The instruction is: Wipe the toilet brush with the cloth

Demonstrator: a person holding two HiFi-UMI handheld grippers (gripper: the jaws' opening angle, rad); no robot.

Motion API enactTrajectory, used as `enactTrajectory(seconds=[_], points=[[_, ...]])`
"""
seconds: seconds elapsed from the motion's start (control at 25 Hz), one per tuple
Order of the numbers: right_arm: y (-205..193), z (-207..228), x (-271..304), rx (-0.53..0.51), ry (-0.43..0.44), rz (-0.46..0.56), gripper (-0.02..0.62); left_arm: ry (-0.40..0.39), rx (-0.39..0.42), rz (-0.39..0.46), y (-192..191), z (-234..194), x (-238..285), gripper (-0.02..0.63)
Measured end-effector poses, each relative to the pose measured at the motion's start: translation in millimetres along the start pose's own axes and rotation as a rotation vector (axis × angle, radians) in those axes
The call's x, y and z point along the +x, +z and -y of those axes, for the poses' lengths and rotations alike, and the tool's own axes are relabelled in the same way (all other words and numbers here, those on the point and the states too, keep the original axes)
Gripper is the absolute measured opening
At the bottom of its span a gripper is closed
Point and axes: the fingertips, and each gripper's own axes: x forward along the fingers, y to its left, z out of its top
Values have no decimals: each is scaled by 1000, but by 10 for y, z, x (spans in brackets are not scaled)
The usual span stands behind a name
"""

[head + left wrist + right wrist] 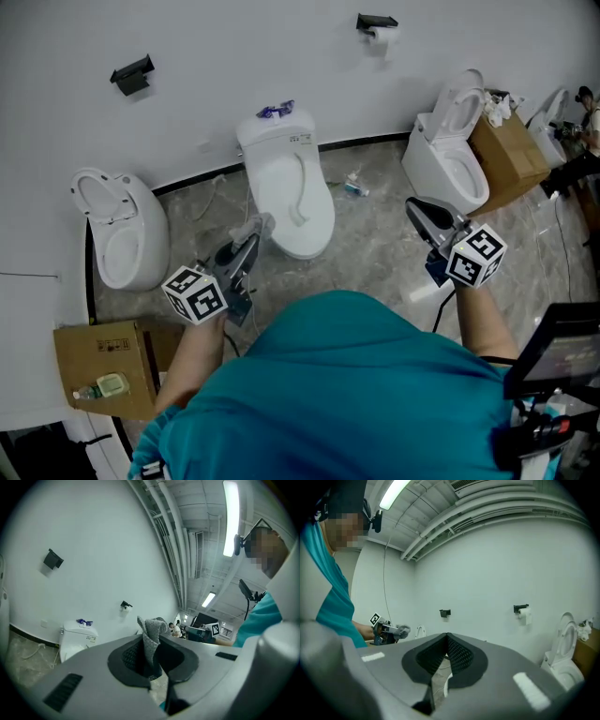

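Head view: the left gripper point(255, 231) has its jaws closed on the grey cloth point(263, 222), just beside the middle toilet point(272, 187). A slim white curved piece point(300, 187) lies on its lid, ahead of the jaws; whether it is the toilet brush cannot be told. The right gripper point(415, 210) reads too small here.

Left gripper view: the cloth stands pinched upright between the jaws; the lid is hidden behind the gripper body.

Right gripper view: jaws shut tip to tip, nothing between them; a white sliver below them is unidentifiable
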Motion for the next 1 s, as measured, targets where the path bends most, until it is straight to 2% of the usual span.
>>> enactTrajectory(seconds=[0.32,0.52,0.64,0.84,1.0], points=[[11,440,576,17,88,-13,-5,90,-31,4,62,-407,187,38],[-25,1126,1069,43,191,2,-5,197,-18,23,124,-712,609,38],[1,1595,1491,38,290,-8,-5,294,-39,65,196,-940,938,38],[136,2111,2266,-49,470,-69,-6,417,-114,171,378,-1254,1429,38],[73,2155,2807,-169,583,-139,-6,476,-134,164,368,-1445,1606,38]])
